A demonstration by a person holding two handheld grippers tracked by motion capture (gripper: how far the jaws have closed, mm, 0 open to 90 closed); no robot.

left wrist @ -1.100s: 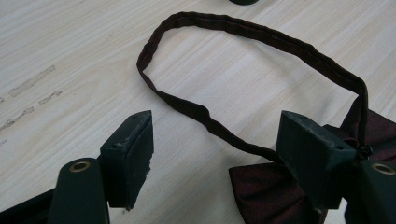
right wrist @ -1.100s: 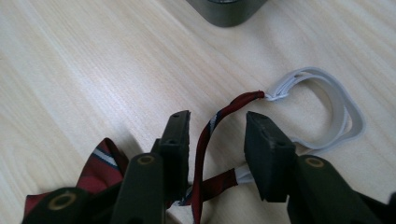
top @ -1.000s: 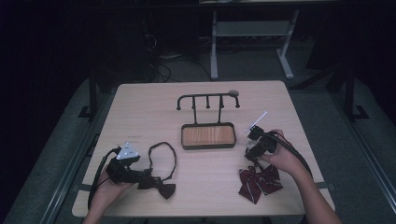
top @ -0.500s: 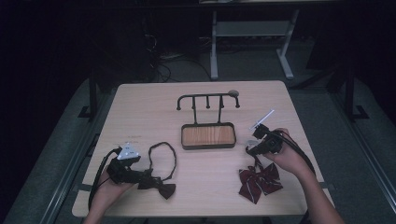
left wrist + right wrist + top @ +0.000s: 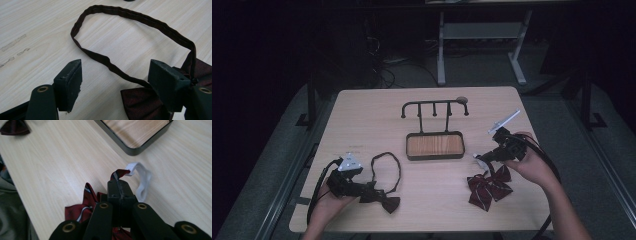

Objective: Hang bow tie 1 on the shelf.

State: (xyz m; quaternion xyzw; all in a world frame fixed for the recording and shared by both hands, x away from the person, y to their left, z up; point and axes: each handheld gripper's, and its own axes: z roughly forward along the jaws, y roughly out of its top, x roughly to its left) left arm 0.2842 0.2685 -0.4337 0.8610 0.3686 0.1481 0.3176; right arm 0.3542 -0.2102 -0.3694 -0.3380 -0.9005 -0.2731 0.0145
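A dark maroon bow tie (image 5: 385, 203) lies near the table's front left, its strap loop (image 5: 387, 167) spread out flat behind it. My left gripper (image 5: 370, 192) rests low beside it, open; in the left gripper view the strap (image 5: 140, 18) runs between the spread jaws of this gripper (image 5: 116, 67), untouched, next to the bow (image 5: 140, 100). At the right, a red striped bow tie (image 5: 489, 186) lies on the table. My right gripper (image 5: 119, 182) is shut on its red strap end (image 5: 120, 173), raised a little, and a white elastic loop (image 5: 142, 180) hangs from that end.
A black hook stand (image 5: 434, 107) with a wood-lined base tray (image 5: 434, 146) stands mid-table, between and behind the two hands. The tray's corner (image 5: 135, 149) lies close ahead of the right gripper. A small round disc (image 5: 461, 99) sits near the stand's top.
My right gripper has closed on the striped bow tie's strap and risen slightly, drawing the strap up. The left hand and the dark bow tie have stayed put.
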